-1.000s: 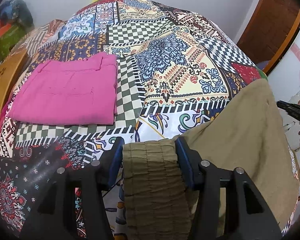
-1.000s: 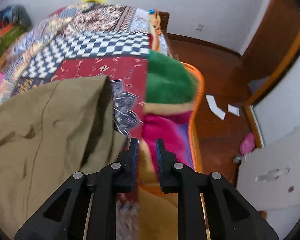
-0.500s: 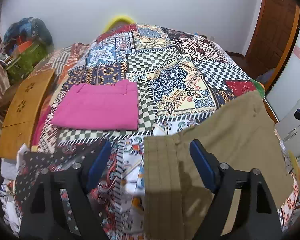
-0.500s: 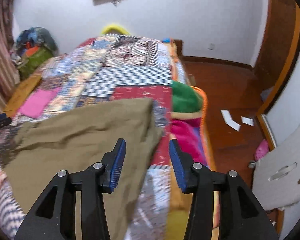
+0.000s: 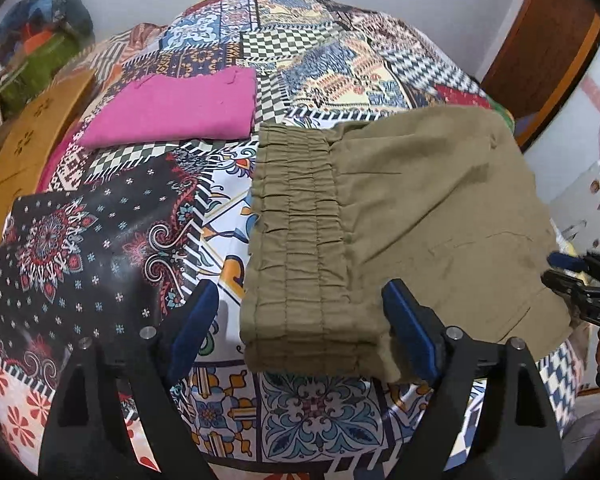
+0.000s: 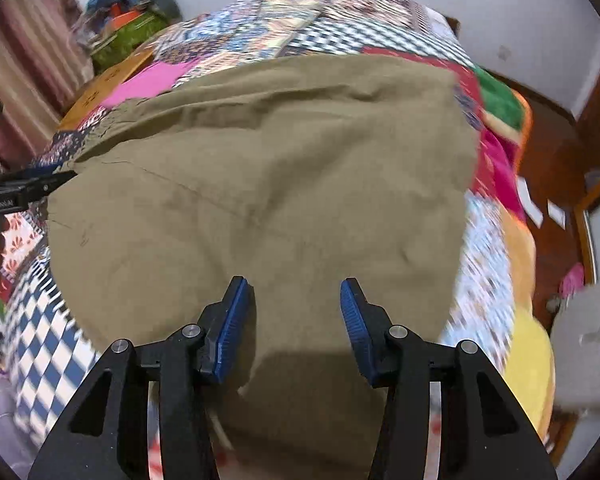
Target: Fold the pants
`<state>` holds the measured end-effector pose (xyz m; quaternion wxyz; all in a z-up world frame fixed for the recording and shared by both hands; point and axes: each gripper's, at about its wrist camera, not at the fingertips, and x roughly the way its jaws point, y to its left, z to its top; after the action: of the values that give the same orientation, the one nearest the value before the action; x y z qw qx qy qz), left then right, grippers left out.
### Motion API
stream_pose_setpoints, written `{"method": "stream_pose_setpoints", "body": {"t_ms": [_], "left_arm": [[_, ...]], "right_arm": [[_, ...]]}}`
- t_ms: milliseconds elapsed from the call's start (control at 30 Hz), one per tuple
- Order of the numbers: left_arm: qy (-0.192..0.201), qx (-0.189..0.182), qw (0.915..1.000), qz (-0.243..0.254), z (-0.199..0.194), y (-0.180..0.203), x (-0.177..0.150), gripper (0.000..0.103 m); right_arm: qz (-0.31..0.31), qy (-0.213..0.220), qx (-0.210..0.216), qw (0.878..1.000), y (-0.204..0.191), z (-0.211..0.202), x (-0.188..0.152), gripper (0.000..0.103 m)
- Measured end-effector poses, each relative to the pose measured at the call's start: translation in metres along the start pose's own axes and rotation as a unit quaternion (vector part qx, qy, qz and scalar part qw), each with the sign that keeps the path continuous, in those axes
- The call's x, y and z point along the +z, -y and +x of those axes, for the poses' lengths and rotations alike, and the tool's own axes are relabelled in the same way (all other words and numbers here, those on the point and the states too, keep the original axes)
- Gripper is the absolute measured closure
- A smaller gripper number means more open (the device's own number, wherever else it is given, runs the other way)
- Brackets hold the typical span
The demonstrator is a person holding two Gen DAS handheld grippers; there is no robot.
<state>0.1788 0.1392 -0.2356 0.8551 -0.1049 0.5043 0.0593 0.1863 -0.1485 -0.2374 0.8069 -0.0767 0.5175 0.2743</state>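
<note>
Pants [image 5: 400, 216] in olive-khaki cloth are seen from the left wrist camera, laid folded on a patchwork bedspread [image 5: 100, 240], the gathered elastic waistband [image 5: 296, 240] lying toward the near edge. The left gripper [image 5: 300, 328] is held above that waistband with its blue pads spread wide on either side; nothing is clamped. A folded pink garment [image 5: 180, 108] lies further back on the bed, apart from the pants. At the right edge the right gripper [image 5: 572, 276] is partly seen beside the far hem. A risk is judged here: the near corner of the pants lies close to the bed's edge, so a careless pull could drag the fold off or open it.

From the right wrist camera, blurred by motion, the pants [image 6: 260, 184] fill the middle. The right gripper [image 6: 296, 324] is held over the cloth with fingers parted and gripping nothing. Loose ripples are visible, so a crease could be trapped by the next fold.

No box, basket or other container can be confirmed in either view; a heap of coloured bundles [image 6: 132, 12] by the wall is too blurred to read.
</note>
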Motion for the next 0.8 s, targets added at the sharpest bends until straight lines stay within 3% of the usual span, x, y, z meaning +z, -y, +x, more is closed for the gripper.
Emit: {"method": "stream_pose_setpoints", "body": {"t_ms": [200,267,433,667,800], "left_arm": [[0.012,-0.030,0.9987,-0.040,-0.016,-0.016,-0.002,0.018],[0.005,-0.048,0.9975,-0.052,-0.015,-0.018,-0.006,0.023],[-0.005,-0.057,0.9975,-0.041,-0.007,-0.006,-0.016,0.038],[0.006,-0.041,0.9988,-0.025,-0.014,0.000,-0.020,0.043],[0.011,-0.042,0.9988,-0.022,-0.014,0.000,-0.022,0.044]], "right_arm": [[0.073,0.038,-0.041,0.996,0.049,-0.051,-0.021,0.059],[0.101,0.044,-0.044,0.993,0.059,-0.059,-0.031,0.059],[0.138,0.038,-0.018,0.990,0.056,-0.050,-0.047,0.059],[0.132,0.017,0.001,0.991,0.039,-0.031,-0.051,0.059],[0.125,0.025,0.010,0.992,0.035,-0.035,-0.050,0.079]]}}
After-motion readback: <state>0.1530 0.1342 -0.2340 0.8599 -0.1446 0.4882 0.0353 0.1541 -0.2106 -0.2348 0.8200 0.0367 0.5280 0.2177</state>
